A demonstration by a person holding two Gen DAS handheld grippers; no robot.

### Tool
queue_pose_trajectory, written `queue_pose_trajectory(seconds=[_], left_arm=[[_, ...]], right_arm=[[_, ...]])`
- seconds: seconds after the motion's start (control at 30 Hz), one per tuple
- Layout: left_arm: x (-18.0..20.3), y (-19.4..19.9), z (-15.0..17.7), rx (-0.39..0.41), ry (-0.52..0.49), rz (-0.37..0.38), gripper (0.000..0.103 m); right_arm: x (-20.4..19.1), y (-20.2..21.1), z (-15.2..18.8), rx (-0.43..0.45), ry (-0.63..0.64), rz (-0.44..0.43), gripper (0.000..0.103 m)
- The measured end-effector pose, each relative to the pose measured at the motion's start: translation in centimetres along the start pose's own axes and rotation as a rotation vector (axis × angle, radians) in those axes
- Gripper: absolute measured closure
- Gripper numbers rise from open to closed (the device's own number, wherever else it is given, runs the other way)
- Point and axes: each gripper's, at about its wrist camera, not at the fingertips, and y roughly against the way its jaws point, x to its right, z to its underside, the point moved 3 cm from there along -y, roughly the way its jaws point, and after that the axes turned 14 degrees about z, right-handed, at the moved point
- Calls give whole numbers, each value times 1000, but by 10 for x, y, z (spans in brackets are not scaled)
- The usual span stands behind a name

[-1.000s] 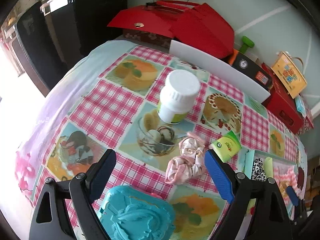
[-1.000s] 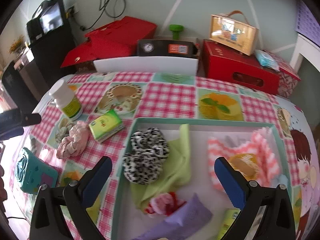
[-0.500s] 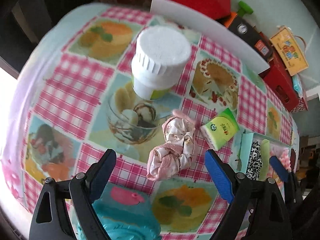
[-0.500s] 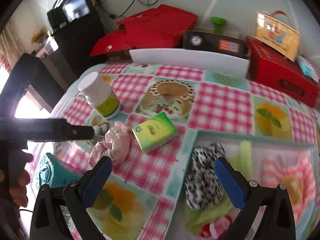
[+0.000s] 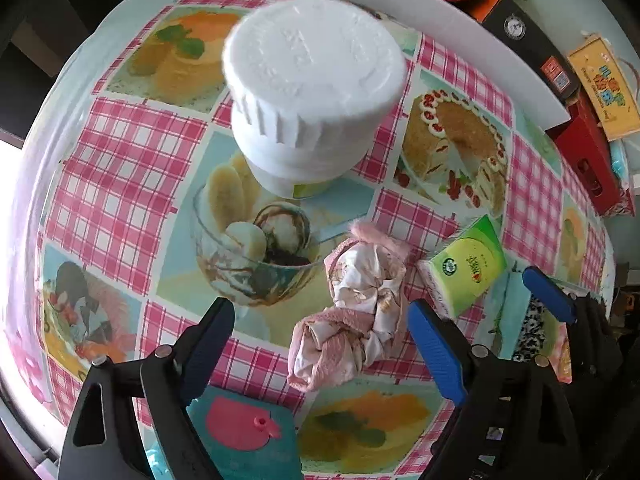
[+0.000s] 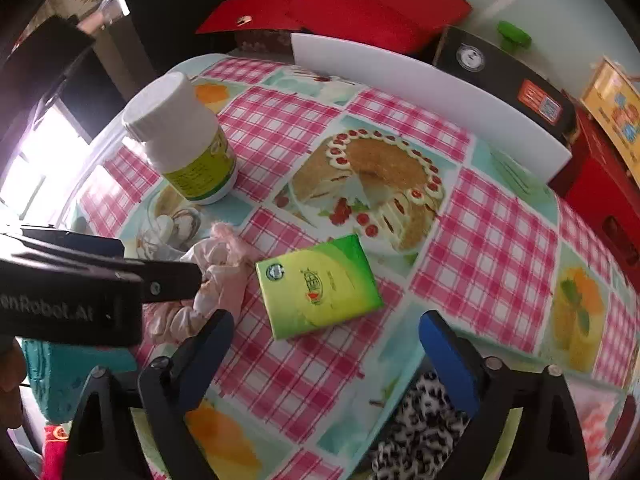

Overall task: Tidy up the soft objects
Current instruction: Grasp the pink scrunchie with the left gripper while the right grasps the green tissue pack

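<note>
A pink-and-white scrunchie (image 5: 352, 312) lies crumpled on the checked tablecloth. My left gripper (image 5: 320, 320) points straight down over it, open, with the scrunchie between its fingers and nearer the right one; the pads stand clear of it. In the right wrist view the left gripper's black body (image 6: 160, 280) covers part of the scrunchie (image 6: 224, 276). My right gripper (image 6: 326, 328) hovers just short of a green tissue pack (image 6: 320, 284). Its jaws are closing and hold nothing. A blue finger (image 5: 548, 296) of the right gripper shows beside the tissue pack (image 5: 468, 268).
A white bottle (image 5: 312, 92) stands just beyond the scrunchie. A teal toy case (image 5: 240, 440) lies under the left gripper's base. The teal tray (image 6: 404, 344) holds a leopard scrunchie (image 6: 416, 432). A white board (image 6: 420, 84) and red boxes (image 6: 600, 184) line the far edge.
The left gripper sank toward the table and tipped down, bringing the scrunchie between its fingers. The right gripper swung left from over the tray to the tissue pack, its jaws slightly narrower.
</note>
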Motion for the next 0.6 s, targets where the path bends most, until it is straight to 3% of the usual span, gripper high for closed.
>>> queue_pose_trajectory(seconds=[0.1, 0.2, 0.3, 0.43, 0.6], left_arm=[[4, -10, -3, -23, 4, 20, 25], [6, -19, -6, -34, -2, 9, 25], [6, -29, -9, -54, -11, 27, 37], [9, -40, -13, -49, -21, 19, 39], [22, -47, -13, -45, -47, 15, 57]], right_arm=[[-3, -7, -3, -14, 24, 23, 12], [-4, -14, -4, -25, 34, 23, 17], [-6, -21, -5, -36, 40, 29, 20], [-7, -27, -7, -44, 25, 15, 31], [-7, -27, -6, -40, 11, 7, 32]])
